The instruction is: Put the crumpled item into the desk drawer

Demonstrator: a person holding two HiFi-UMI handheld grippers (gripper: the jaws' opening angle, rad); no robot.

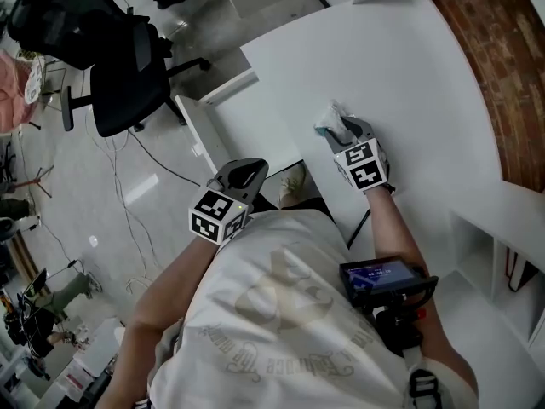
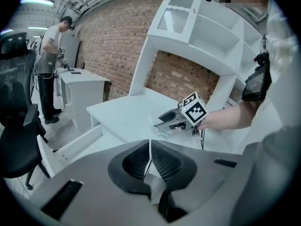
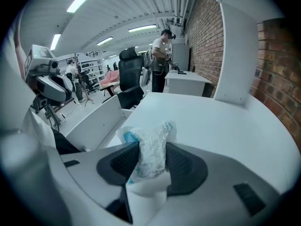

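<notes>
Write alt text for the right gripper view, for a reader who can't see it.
The right tool clamps a crumpled white-and-blue plastic wrapper between its two dark jaws, over a white desk. An open white drawer lies to the left and a red brick wall to the right. A black office chair stands beyond.

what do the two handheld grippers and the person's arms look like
The left gripper and right gripper are grey plastic shells whose jaws are lined with dark ribbed pads. Each carries a white cube with black square markers. A thin dark cable trails from the right one. The person wears a pale short-sleeved T-shirt with a faded print.
</notes>
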